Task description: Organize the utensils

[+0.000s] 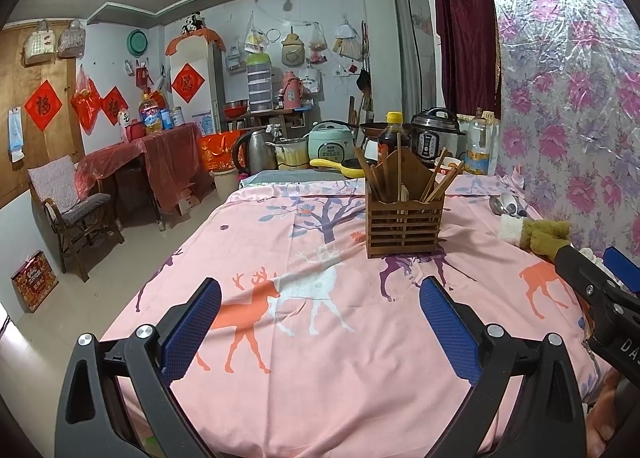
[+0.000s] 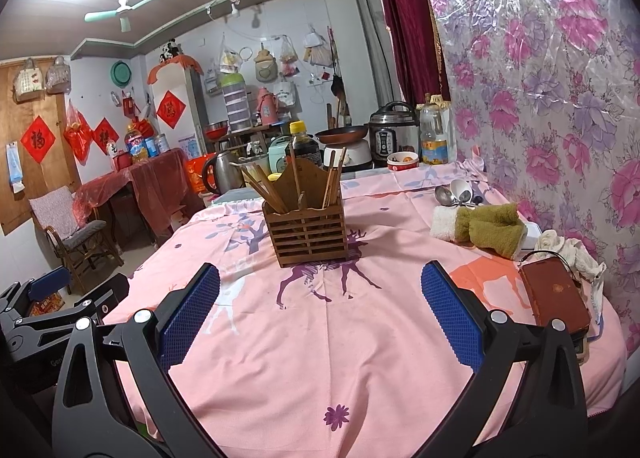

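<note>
A slatted wooden utensil holder (image 1: 405, 218) stands on the pink deer-print tablecloth (image 1: 320, 370), with several chopsticks (image 1: 376, 178) leaning in it. It also shows in the right wrist view (image 2: 307, 232) with its chopsticks (image 2: 264, 188). Several metal and white spoons (image 2: 456, 192) lie by the floral wall; in the left wrist view the spoons (image 1: 506, 204) are at the far right. My left gripper (image 1: 320, 322) is open and empty, well short of the holder. My right gripper (image 2: 320, 310) is open and empty, also short of it.
A folded green-and-white towel (image 2: 480, 228) lies right of the holder. A brown wallet (image 2: 554, 298) and a crumpled cloth (image 2: 576, 254) lie near the wall. A soy sauce bottle (image 1: 394, 134), cookers (image 1: 434, 134), a kettle (image 1: 256, 150) and an oil bottle (image 2: 432, 134) crowd the table's far end.
</note>
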`<state>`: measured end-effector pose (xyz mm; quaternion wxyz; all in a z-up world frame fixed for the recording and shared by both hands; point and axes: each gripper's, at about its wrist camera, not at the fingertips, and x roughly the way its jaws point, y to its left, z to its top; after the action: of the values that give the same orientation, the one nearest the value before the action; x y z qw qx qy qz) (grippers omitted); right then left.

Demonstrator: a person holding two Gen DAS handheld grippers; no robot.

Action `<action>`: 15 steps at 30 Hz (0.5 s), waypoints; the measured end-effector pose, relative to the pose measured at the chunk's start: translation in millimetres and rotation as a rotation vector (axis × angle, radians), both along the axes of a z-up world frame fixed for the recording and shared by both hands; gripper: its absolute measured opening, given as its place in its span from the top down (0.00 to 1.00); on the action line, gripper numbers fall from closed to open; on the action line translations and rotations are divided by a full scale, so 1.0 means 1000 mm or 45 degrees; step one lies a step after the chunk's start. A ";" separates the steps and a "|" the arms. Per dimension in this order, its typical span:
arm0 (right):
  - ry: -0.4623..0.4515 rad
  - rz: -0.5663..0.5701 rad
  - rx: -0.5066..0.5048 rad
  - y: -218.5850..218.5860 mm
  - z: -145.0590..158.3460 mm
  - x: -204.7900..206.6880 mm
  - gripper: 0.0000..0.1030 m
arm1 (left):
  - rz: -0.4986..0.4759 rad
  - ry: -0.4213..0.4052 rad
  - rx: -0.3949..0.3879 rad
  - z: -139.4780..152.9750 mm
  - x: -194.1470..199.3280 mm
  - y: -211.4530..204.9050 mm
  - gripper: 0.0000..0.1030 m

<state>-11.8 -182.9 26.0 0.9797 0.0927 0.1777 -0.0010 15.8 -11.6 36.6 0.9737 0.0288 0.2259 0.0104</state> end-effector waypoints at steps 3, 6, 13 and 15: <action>-0.001 0.001 -0.001 0.000 0.000 0.000 0.05 | 0.002 -0.003 0.002 0.000 -0.001 -0.001 0.05; -0.001 0.001 -0.001 0.000 0.001 0.000 0.05 | 0.000 -0.002 0.003 0.001 -0.002 -0.001 0.05; -0.002 -0.001 0.000 0.000 0.001 0.000 0.05 | 0.001 -0.011 0.007 0.005 -0.004 -0.001 0.05; -0.002 -0.001 0.000 0.000 0.000 0.000 0.05 | 0.003 -0.015 0.006 0.008 -0.004 0.000 0.05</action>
<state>-12.0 -182.5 26.1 0.9798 0.0929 0.1770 -0.0014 11.5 -11.7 44.5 0.9749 0.0307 0.2201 0.0121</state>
